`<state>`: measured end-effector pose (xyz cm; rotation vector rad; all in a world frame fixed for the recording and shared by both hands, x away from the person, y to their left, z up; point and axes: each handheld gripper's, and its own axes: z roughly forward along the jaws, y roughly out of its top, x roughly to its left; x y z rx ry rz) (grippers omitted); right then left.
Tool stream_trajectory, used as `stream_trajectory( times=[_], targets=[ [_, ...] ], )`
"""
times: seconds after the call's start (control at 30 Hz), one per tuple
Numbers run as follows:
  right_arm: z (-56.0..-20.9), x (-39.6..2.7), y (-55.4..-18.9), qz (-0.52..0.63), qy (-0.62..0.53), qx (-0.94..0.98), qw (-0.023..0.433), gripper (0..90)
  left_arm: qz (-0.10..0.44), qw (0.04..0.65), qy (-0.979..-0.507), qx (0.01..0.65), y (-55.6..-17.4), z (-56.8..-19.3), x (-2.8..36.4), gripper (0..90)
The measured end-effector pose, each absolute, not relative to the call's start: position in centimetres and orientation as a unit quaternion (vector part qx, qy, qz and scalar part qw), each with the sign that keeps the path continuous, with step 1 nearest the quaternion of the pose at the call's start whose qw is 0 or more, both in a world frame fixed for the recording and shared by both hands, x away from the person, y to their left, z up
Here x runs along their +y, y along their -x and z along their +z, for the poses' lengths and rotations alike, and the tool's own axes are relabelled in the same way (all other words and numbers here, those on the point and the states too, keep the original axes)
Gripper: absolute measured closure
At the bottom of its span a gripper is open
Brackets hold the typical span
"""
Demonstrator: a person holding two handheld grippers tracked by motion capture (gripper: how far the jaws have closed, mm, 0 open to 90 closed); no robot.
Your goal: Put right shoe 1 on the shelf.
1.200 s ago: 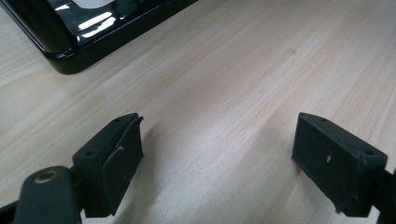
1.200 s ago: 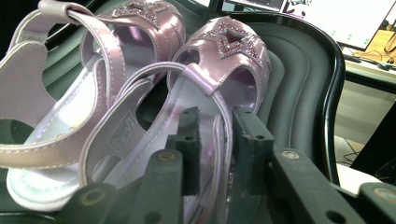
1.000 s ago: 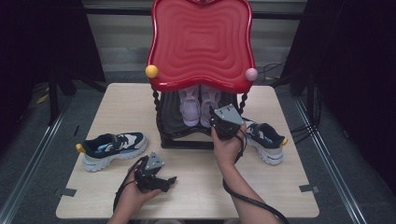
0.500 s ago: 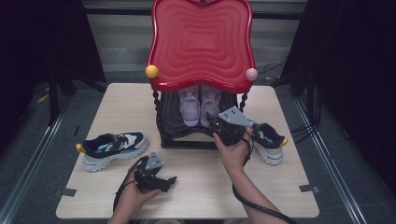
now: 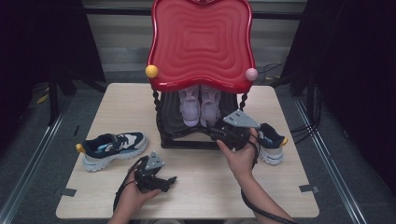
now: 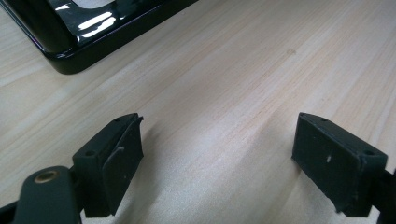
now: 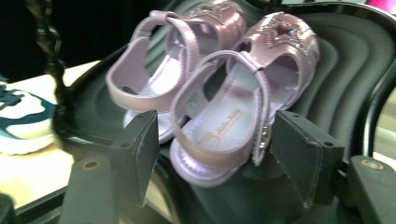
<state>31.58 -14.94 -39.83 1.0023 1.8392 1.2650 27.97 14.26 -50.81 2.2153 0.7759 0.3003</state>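
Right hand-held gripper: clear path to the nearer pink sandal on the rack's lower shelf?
Probably yes. The right hand-held gripper stands open with the nearer pink sandal's heel just ahead between its jaws; nothing lies between them.

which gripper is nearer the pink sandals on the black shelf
Right. The right gripper sits just behind the pink sandals, jaws open around one heel; the left gripper rests on the table in front of the rack.
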Motion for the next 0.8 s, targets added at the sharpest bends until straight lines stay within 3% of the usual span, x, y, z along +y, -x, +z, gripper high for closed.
stream_trajectory(
  times=[0.17,0.8],
  targets=[
    [-39.6,-15.2,-31.2,0.485,-0.378,0.722,0.317,26.2,0.118,0.378,-0.867,0.303,-28.0,-50.8,14.3,15.4],
    [-40.9,-16.8,-29.0,0.478,-0.348,0.766,0.252,21.0,0.118,0.378,-0.867,0.303,-28.0,-50.8,14.3,15.4]
  ],
)
